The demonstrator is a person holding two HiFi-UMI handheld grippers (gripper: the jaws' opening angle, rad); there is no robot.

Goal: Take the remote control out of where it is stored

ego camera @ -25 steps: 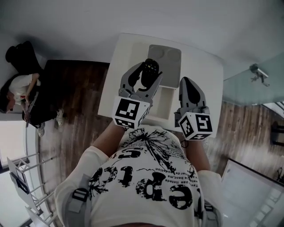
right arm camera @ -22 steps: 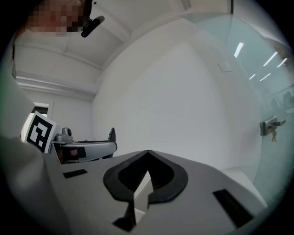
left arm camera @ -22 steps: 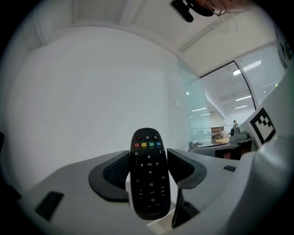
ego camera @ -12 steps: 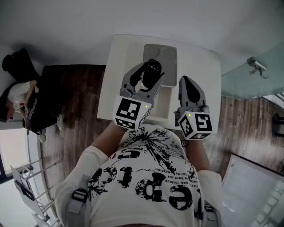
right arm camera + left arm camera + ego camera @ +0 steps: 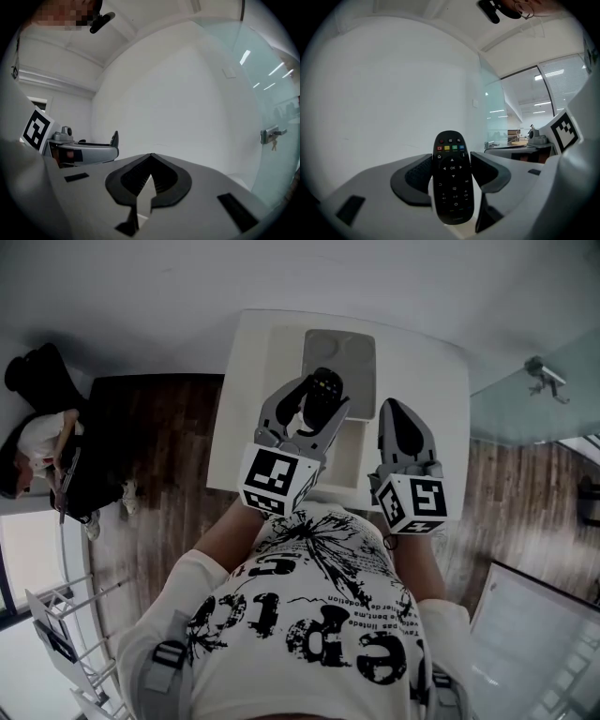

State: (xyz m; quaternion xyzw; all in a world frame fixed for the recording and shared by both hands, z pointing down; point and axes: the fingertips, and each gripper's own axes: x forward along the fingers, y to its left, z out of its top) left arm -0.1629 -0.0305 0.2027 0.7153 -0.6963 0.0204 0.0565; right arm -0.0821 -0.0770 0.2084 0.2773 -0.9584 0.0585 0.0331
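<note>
The black remote control (image 5: 451, 176) stands upright between the jaws of my left gripper (image 5: 451, 176), which is shut on it. From the head view the remote control (image 5: 322, 395) is held above the white table (image 5: 246, 409), over a grey tray (image 5: 342, 357) and an open white compartment (image 5: 347, 451). To the right, my right gripper (image 5: 401, 432) is shut with nothing in it, hovering over the table's right part. In the right gripper view its jaws (image 5: 149, 176) meet at the tips, with the left gripper (image 5: 84, 150) seen at the left.
A dark wooden floor (image 5: 159, 456) lies left of the table. A person (image 5: 42, 442) sits at the far left beside black furniture. A glass partition with a door handle (image 5: 544, 376) stands to the right. A white wall runs behind the table.
The left gripper with the remote has barely shifted over the tray; the head view moved slightly. The right gripper stays where it was.
</note>
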